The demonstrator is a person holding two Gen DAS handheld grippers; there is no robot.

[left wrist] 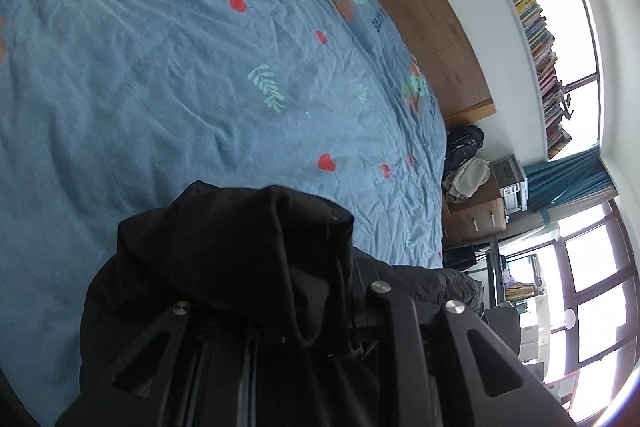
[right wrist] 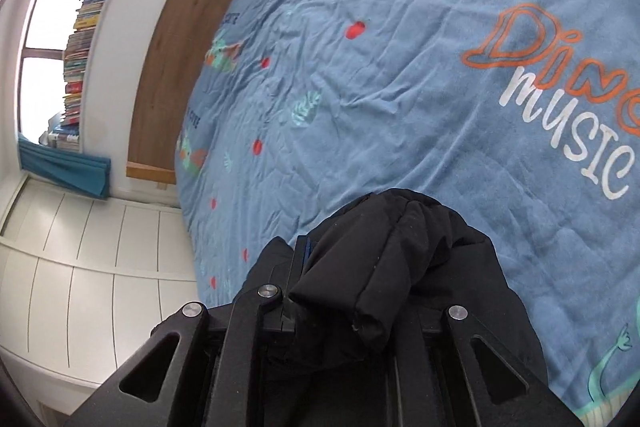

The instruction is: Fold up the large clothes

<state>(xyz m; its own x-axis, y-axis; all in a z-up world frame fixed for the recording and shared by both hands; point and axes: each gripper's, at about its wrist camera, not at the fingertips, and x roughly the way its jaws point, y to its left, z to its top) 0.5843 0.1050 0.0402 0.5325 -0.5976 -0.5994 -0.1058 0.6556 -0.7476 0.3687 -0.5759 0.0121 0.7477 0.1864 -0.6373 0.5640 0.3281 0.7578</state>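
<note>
A black padded jacket (left wrist: 240, 259) is bunched up in the left wrist view, over the blue bedspread (left wrist: 180, 67). It drapes over my left gripper (left wrist: 280, 291), which is shut on a fold of it; the fingertips are hidden under the cloth. In the right wrist view another thick fold of the same jacket (right wrist: 384, 267) sits between the fingers of my right gripper (right wrist: 356, 291), which is shut on it. One dark finger (right wrist: 298, 259) shows at the fold's left side. Below it lies the bedspread (right wrist: 400, 87), printed with letters and red dots.
A wooden headboard (left wrist: 420, 7) runs along the wall under a long row of books (left wrist: 532, 27). A dark backpack (left wrist: 464, 143) and a bedside cabinet (left wrist: 476, 215) with clothes stand beside the bed. White cupboard doors (right wrist: 80, 267) border the bed's other side.
</note>
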